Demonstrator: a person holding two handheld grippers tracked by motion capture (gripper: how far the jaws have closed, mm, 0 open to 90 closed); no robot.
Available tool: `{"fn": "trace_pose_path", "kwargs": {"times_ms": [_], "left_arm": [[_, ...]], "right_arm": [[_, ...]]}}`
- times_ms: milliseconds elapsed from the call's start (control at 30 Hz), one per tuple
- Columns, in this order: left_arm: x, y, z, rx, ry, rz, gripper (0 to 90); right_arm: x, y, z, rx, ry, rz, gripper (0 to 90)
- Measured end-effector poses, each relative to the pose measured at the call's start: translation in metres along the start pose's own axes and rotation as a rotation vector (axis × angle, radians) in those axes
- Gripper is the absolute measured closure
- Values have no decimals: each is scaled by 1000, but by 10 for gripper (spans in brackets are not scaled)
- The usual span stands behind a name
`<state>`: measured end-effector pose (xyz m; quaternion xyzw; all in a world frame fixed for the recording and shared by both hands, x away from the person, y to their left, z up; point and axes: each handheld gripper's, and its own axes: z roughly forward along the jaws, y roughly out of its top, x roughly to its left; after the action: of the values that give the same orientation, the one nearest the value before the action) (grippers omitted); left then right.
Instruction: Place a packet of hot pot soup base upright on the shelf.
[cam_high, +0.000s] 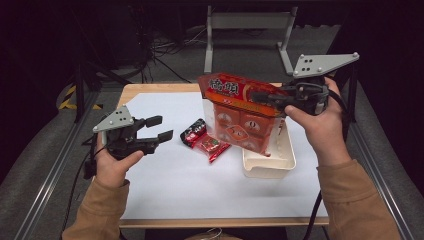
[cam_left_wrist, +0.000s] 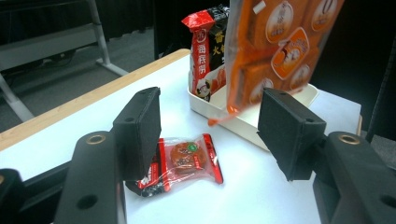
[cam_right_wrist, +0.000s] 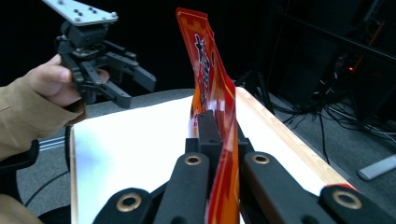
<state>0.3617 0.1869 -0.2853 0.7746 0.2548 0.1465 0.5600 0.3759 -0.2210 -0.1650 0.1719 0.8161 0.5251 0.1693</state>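
- Nearest the person, at the left of the white surface (cam_high: 165, 185): left gripper (cam_high: 161, 128) held just above the sheet, jaws standing wide with nothing between them, pointing toward the small packets.
- Just beyond those jaws: clear red-edged snack packet (cam_left_wrist: 189, 158) lying flat on the surface, touching a darker red-and-black packet (cam_high: 193, 131) beside it.
- Farther right: cream tray (cam_high: 272, 162) resting on the surface, with a red-and-black bag (cam_left_wrist: 208, 51) standing upright inside.
- Over the tray: large orange bag (cam_high: 240, 112) hanging upright in the air, lower edge at or just above the tray rim, contact not clear.
- At the bag's top right edge: right gripper (cam_high: 257, 97), jaws clamped tight on the orange bag (cam_right_wrist: 219, 116), which is pinched flat between them in the right gripper view.
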Motion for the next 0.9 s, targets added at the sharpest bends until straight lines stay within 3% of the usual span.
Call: {"fn": "trace_pose_path", "kwargs": {"times_ms": [300,900], "left_arm": [[3,-2,4,23,8,-19,402],[6,-5,7,48,12,-35,385]], "right_arm": [[-17,-9,-11,-4,-68,12,898],[-37,-26,-26,-37,-135,40,898]]}}
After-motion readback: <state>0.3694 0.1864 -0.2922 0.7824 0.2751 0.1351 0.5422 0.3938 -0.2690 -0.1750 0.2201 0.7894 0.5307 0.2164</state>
